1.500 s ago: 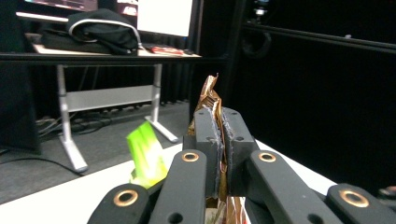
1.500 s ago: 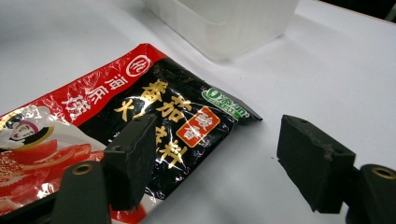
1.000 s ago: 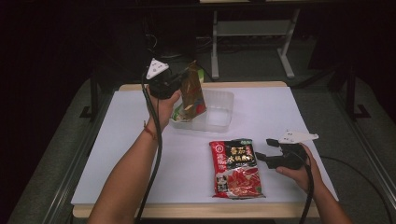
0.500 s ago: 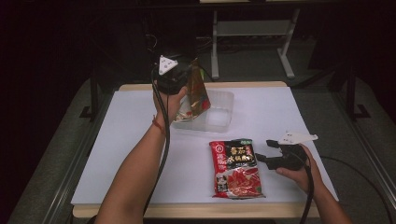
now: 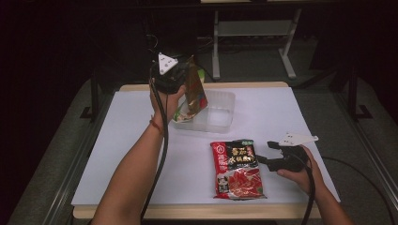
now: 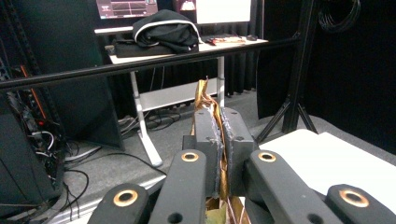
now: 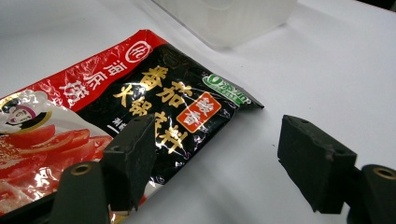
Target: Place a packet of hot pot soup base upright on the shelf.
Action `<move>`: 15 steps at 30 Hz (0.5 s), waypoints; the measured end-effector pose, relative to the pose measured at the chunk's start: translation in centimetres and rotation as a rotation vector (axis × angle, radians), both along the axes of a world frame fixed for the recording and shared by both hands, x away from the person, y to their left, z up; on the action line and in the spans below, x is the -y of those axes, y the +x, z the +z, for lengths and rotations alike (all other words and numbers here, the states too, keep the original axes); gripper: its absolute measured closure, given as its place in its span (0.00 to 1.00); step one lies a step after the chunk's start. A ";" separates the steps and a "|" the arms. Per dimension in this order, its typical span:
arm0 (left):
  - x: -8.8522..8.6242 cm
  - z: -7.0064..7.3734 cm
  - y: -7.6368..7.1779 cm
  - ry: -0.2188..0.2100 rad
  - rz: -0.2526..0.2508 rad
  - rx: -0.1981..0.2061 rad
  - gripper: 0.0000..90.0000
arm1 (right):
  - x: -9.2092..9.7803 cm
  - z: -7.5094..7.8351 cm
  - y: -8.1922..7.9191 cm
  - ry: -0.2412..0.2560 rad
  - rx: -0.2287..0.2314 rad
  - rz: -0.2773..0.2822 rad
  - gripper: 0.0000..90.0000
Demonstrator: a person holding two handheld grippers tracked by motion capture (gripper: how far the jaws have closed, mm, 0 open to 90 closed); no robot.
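My left gripper [image 5: 180, 70] is raised over the clear plastic tub [image 5: 220, 117] and is shut on the top edge of a brown-gold packet [image 5: 193, 93] that hangs down into the tub's left end. In the left gripper view the gold foil edge [image 6: 204, 95] sticks up between the closed pads [image 6: 208, 135]. A red and black sauce packet [image 5: 236, 168] lies flat on the white table near the front. My right gripper [image 5: 267, 152] stands open just right of its top corner; in the right gripper view the packet [image 7: 140, 107] runs under the left jaw.
The white tabletop [image 5: 131, 140] has free room left of the tub and along the front left. A table frame [image 5: 253, 33] stands on the floor behind the table. A desk with a dark garment [image 6: 163, 30] is in the background.
My left gripper has lifted the brown-gold packet a little and shifted it right, over the tub's left end. The right gripper and the red packet have not moved.
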State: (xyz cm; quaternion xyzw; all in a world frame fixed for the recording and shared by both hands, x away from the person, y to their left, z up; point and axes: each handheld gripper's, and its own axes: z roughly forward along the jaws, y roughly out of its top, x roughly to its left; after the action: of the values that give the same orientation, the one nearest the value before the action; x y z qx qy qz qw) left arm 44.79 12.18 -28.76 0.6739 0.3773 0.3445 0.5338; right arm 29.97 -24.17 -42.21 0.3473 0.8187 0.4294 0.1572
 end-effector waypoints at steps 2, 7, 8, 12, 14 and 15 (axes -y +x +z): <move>0.7 -0.3 0.0 0.034 0.010 0.004 0.97 | 0.0 0.0 0.0 -0.001 0.002 0.002 0.30; 2.5 -1.7 0.3 0.087 0.024 0.010 0.97 | 0.1 -0.1 -0.1 -0.002 -0.002 0.001 0.30; 2.7 -2.0 0.4 0.080 0.021 0.009 0.97 | 0.1 -0.1 -0.1 -0.001 -0.002 -0.001 0.30; 3.0 -3.2 0.7 0.050 0.008 -0.013 0.97 | 0.4 -0.2 -0.1 0.001 -0.003 -0.007 0.30; 3.0 -3.9 0.9 0.031 0.008 -0.027 0.96 | 0.4 -0.2 -0.2 0.000 -0.003 -0.008 0.30; 3.0 -4.2 0.9 0.018 0.000 -0.028 0.96 | 0.4 -0.2 -0.2 0.000 -0.002 -0.009 0.30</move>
State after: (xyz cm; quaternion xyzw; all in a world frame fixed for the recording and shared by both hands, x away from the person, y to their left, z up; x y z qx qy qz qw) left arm 45.73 9.17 -33.00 0.6835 0.3816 0.3381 0.5224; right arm 29.79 -24.59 -42.39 0.3513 0.8174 0.4282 0.1581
